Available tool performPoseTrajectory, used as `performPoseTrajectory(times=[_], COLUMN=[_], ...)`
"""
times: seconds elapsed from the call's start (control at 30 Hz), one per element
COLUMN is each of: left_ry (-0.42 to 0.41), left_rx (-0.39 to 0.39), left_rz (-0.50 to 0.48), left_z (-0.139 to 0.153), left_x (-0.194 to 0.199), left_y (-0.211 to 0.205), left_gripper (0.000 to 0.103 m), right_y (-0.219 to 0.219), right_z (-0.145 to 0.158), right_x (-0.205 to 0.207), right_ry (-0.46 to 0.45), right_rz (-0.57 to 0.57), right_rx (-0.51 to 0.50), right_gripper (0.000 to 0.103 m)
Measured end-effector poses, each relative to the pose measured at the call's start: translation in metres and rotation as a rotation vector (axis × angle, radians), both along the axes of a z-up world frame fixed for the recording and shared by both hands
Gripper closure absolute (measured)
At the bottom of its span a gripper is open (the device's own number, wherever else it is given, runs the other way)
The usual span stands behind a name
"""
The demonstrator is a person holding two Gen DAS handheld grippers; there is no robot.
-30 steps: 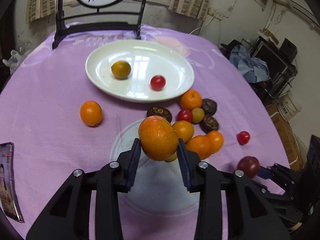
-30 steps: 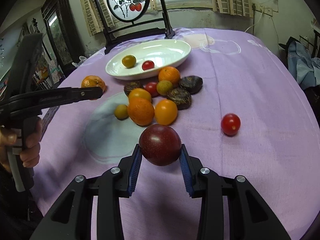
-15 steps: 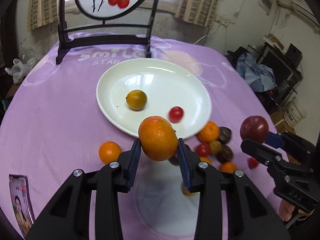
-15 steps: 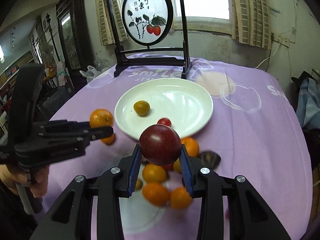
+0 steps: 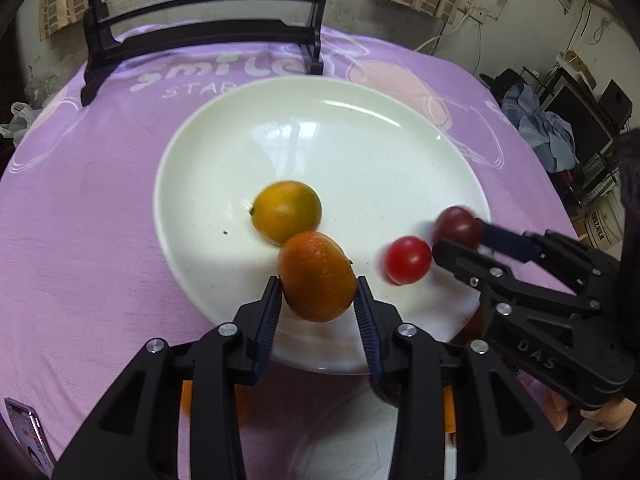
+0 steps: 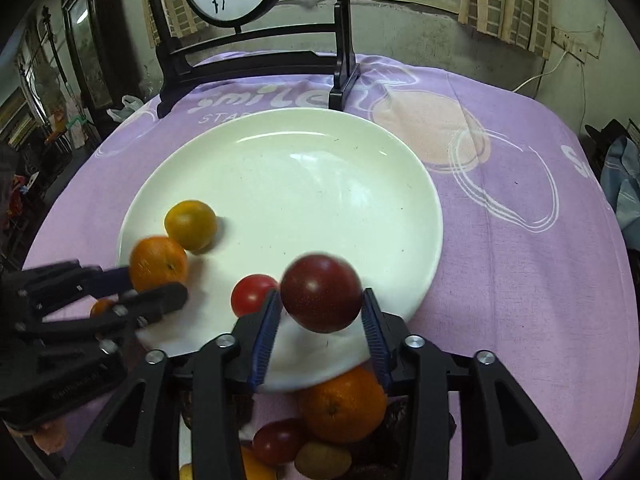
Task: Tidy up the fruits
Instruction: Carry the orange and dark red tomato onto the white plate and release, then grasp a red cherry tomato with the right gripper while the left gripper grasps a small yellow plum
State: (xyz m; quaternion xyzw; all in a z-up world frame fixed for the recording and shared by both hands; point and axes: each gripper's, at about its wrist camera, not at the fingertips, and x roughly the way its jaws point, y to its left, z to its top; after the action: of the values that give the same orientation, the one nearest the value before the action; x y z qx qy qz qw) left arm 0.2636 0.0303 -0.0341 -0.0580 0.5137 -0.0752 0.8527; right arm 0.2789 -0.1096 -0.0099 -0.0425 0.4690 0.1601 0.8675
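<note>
Two fruits in my jaws: an orange (image 5: 317,276) in my left gripper (image 5: 318,304), a plum (image 6: 321,293) in my right gripper (image 6: 320,320), both over the near part of the plate (image 5: 360,140)
Left jaws: pinching the orange across its middle, pads on its two sides
Right jaws: pinching the plum the same way, at its widest part
Orange: I judge it light, firm with a little give; the pebbled rind should hold well against my ribbed blue pads (image 5: 269,312)
Plum: smooth, dark red, faintly speckled skin; I judge it slicker and easier to bruise, so a gentle squeeze at the widest part suits it
Plate: white, glossy, round, shallow with a low rim; I expect round fruit to roll on it, so each is best let go low
Already on the plate: a yellow-green citrus (image 5: 286,210) and a small tomato (image 5: 408,260), smooth and shiny, just left of the plum; in the left view my orange overlaps the citrus, contact I cannot tell
Loose fruit: an orange, small red ones and dark wrinkled ones lie on the cloth (image 6: 520,260) below my right gripper, at the plate's near edge
Cloth: purple, soft, printed with pale circles
Screen stand (image 6: 256,64): black, rigid, behind the plate
</note>
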Motion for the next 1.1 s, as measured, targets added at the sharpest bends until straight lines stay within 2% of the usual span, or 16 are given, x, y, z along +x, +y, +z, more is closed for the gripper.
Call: performPoseTrajectory(times=[0.03, 0.1, 0.2, 0.33, 0.47, 0.6, 0.67, 0.97, 1.1], left_ry=[0.001, -0.006, -0.027, -0.068, -0.129, -0.198, -0.206, -0.140, -0.123], left_rx=[0.002, 0.009, -0.002, 0.012, 0.046, 0.071, 0.072, 0.029, 0.049], left_rz=[-0.002, 0.003, 0.026, 0.043, 0.062, 0.060, 0.058, 0.042, 0.016], left_z=[-0.002, -0.001, 0.010, 0.030, 0.046, 0.054, 0.052, 0.016, 0.005], left_x=[0.002, 0.003, -0.004, -0.025, -0.059, -0.105, -0.124, -0.189, -0.203], left_y=[-0.002, -0.005, -0.004, -0.001, 0.002, -0.002, -0.005, -0.012, -0.022], left_gripper=[0.064, 0.049, 0.036, 0.032, 0.023, 0.021, 0.020, 0.020, 0.020], right_y=[-0.001, -0.005, -0.012, -0.029, -0.049, -0.070, -0.079, -0.124, -0.129], right_z=[0.002, 0.009, 0.021, 0.035, 0.042, 0.040, 0.036, 0.012, -0.001], right_x=[-0.001, -0.007, -0.020, -0.045, -0.081, -0.121, -0.139, -0.196, -0.206], right_ry=[-0.012, -0.035, -0.063, -0.099, -0.129, -0.156, -0.162, -0.135, -0.106], right_rz=[-0.006, -0.010, -0.007, -0.011, -0.014, -0.025, -0.031, -0.102, -0.124], right_rx=[0.004, 0.020, 0.036, 0.054, 0.065, 0.050, 0.042, 0.026, 0.009], right_gripper=[0.049, 0.048, 0.047, 0.042, 0.042, 0.041, 0.040, 0.040, 0.040])
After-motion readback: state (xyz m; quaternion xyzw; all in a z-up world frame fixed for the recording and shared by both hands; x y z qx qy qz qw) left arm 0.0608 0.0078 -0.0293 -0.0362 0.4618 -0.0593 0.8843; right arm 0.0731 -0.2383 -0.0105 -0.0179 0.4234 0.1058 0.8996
